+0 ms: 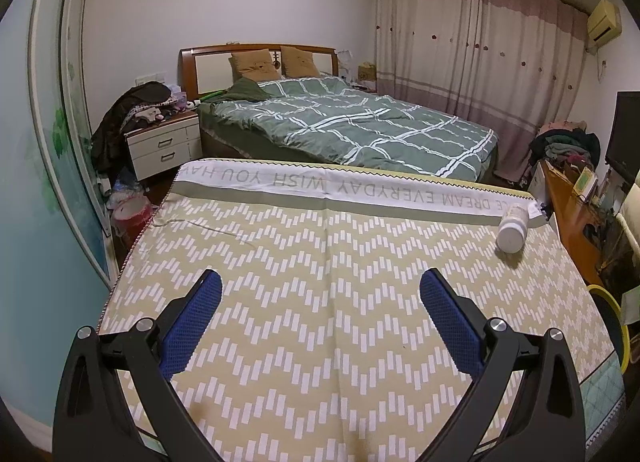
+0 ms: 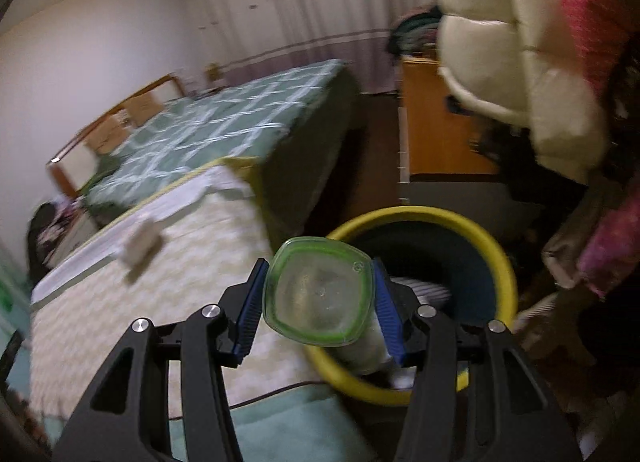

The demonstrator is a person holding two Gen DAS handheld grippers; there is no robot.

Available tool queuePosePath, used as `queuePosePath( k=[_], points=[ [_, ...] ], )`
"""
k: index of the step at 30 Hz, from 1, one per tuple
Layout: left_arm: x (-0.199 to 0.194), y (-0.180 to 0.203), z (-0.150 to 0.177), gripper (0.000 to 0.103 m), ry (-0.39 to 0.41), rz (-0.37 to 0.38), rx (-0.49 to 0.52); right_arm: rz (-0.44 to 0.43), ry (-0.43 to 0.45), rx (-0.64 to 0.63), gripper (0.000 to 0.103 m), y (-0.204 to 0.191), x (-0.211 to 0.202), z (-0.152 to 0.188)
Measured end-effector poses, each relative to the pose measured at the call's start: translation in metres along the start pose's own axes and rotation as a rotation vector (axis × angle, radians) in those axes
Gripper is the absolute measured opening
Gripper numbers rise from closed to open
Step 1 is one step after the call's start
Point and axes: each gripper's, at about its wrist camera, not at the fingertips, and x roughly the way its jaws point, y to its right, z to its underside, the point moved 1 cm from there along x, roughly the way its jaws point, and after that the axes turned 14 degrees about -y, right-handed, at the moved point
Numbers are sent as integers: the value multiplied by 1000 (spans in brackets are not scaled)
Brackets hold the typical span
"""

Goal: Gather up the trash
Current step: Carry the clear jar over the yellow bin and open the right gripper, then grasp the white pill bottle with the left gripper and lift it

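Right wrist view: right gripper (image 2: pixel 320 302) squeezes a bottle (image 2: pixel 318 290) above the bin (image 2: pixel 504 262); left gripper (image 1: pixel 320 298) is spread wide over the table (image 1: pixel 320 246).

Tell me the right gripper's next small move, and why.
Probably open the fingers. The right gripper holds the bottle between its fingers, with the yellow-rimmed bin open just beyond and below it, so a release should drop it in, though the blurred view leaves the alignment uncertain.

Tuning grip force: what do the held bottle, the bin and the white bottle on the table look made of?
Held bottle: clear, green-tinted, likely plastic; the base shows a molded mark, and you see through it.
Bin: likely plastic; smooth, glossy yellow rim, dark inside.
White bottle: opaque, matte, probably plastic; lies on its side on the table.
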Motion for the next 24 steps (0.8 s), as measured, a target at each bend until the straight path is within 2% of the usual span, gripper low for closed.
queuePosePath(
  k=[5,6,9,15,19,24],
  points=[
    [3,5,1,98,-10,1,16,129,0,70,50,24,18,-4],
    [3,6,1,98,-11,2,19,137,6,78,53,26,20,-3],
    [5,8,2,98,-18,4,27,136,29,76,57,24,17,4],
    [6,16,3,98,-34,26,55,109,51,-2,57,-13,17,19],
    [6,29,3,98,-80,52,77,121,57,-52,58,-29,20,28],
    [-7,73,-10,98,-122,120,207,103,64,-56,59,-30,18,28]
  ],
)
